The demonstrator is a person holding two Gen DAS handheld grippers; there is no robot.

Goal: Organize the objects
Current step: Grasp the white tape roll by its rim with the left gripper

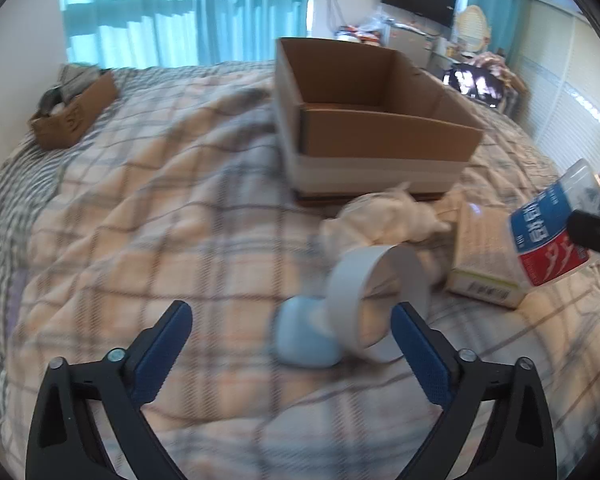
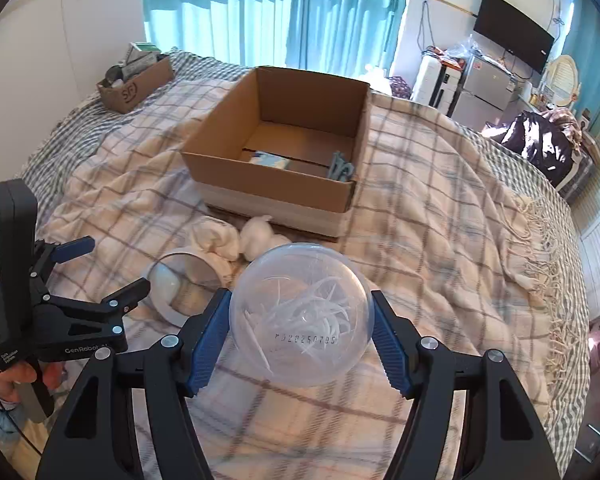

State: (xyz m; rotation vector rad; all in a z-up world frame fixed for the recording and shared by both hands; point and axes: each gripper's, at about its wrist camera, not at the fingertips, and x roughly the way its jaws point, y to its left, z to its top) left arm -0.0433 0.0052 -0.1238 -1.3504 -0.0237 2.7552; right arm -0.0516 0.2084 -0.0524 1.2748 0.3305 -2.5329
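Note:
My right gripper (image 2: 300, 336) is shut on a clear round plastic jar (image 2: 302, 316) with white picks inside, held above the plaid bed; the jar with its blue and red label also shows at the right of the left wrist view (image 1: 556, 232). My left gripper (image 1: 292, 340) is open and empty, low over a white tape roll (image 1: 376, 300) and a light blue rounded object (image 1: 304, 334). It shows at the left in the right wrist view (image 2: 104, 268). An open cardboard box (image 2: 284, 144) sits beyond, holding a blue-white packet (image 2: 270, 160) and a grey-blue item (image 2: 340, 168).
White crumpled cloth pieces (image 1: 384, 216) lie in front of the box. A pale carton (image 1: 484, 264) lies to the right of the tape roll. A small cardboard box (image 2: 136, 84) with items stands at the far left corner of the bed. Furniture and a TV (image 2: 512, 36) stand beyond.

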